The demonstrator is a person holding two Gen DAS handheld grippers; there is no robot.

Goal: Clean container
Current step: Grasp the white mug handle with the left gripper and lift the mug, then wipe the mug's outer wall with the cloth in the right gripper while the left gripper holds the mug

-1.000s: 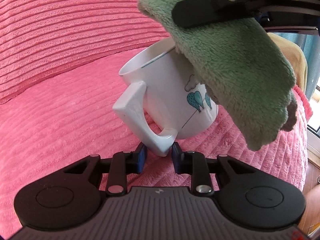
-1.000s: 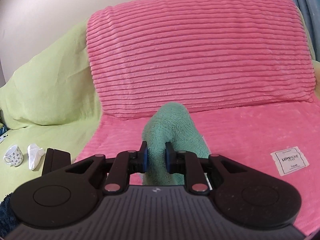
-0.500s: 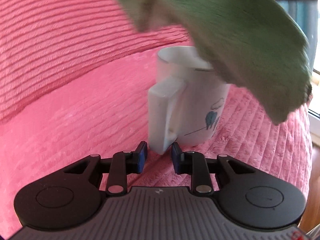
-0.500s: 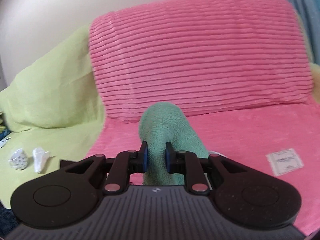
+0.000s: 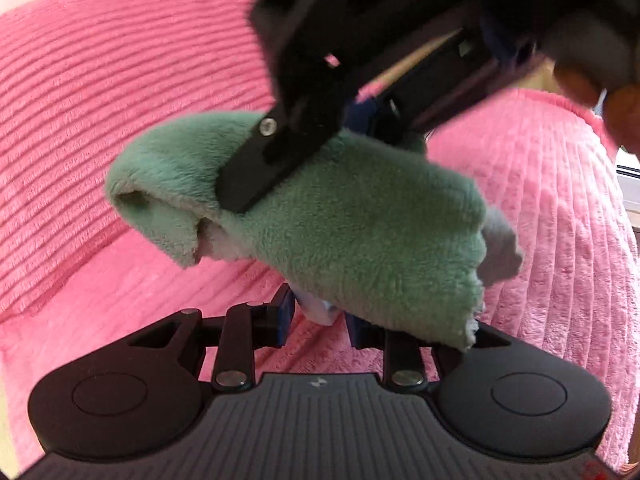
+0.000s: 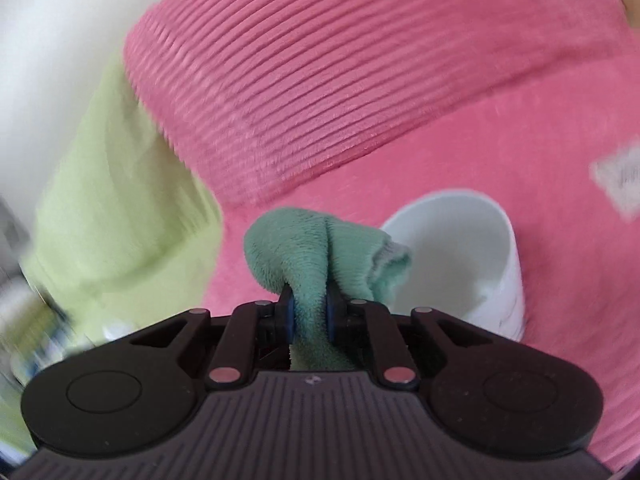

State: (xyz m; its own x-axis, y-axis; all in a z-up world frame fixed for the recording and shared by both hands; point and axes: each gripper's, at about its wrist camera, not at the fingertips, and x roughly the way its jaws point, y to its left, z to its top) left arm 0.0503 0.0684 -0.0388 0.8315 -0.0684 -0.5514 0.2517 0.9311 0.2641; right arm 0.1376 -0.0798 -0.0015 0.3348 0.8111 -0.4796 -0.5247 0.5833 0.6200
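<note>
Right gripper (image 6: pixel 310 314): fingers (image 6: pixel 287 312) closed on a green plush cloth (image 6: pixel 312 252), which bulges forward past the tips in a folded lump. White mug (image 6: pixel 472 264) just to the right of the cloth, mouth open toward the camera and tilted, rim touching or nearly touching the cloth's fold. Inner wall is bare white.

Left gripper (image 5: pixel 318 318): fingers (image 5: pixel 285 312) pinch a white piece, the mug handle (image 5: pixel 318 314); the mug body is hidden behind the cloth, which drapes across from upper left to lower right, long axis sloping down right, frayed edge over the right finger. The right gripper's black body sits above it, blurred.

Around the mug: pink ribbed blanket (image 6: pixel 460 152) below and behind, with open room to the right. Light green cover (image 6: pixel 120 184) left of the cloth, blurred. White label (image 6: pixel 620 180) on the blanket, right of the mug.
</note>
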